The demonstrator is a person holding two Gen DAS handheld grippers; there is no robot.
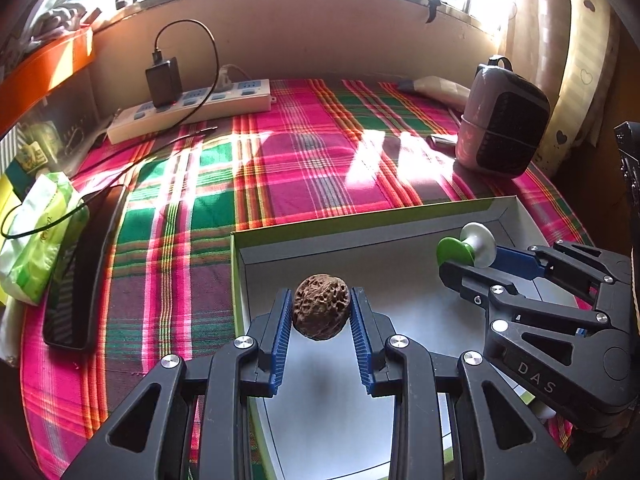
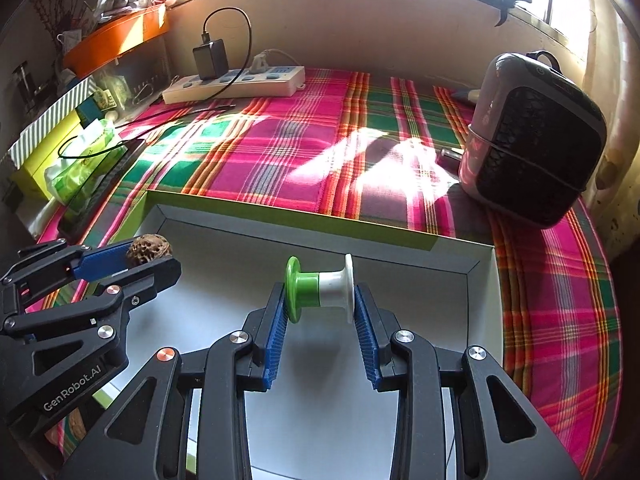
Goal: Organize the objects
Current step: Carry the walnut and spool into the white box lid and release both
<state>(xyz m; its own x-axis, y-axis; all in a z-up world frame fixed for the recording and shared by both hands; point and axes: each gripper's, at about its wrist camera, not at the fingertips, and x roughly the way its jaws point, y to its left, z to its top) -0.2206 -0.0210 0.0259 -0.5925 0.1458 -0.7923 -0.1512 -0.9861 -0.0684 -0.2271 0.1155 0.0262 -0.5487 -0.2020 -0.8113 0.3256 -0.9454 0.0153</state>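
Note:
My left gripper (image 1: 320, 312) is shut on a brown wrinkled walnut (image 1: 321, 307) and holds it above the left part of a shallow white box with green sides (image 1: 360, 224). My right gripper (image 2: 320, 300) is shut on a green-and-white spool (image 2: 320, 289), held sideways over the same box (image 2: 320, 216). In the left wrist view the right gripper (image 1: 472, 256) is at the right with the spool (image 1: 466, 246). In the right wrist view the left gripper (image 2: 148, 258) is at the left with the walnut (image 2: 149, 249).
The box lies on a pink-green plaid cloth (image 1: 300, 160). A white power strip with a black charger (image 1: 188, 108) is at the back left. A small fan heater (image 1: 504, 120) stands at the back right. A phone (image 1: 84, 268) and a tissue pack (image 1: 40, 232) lie at the left.

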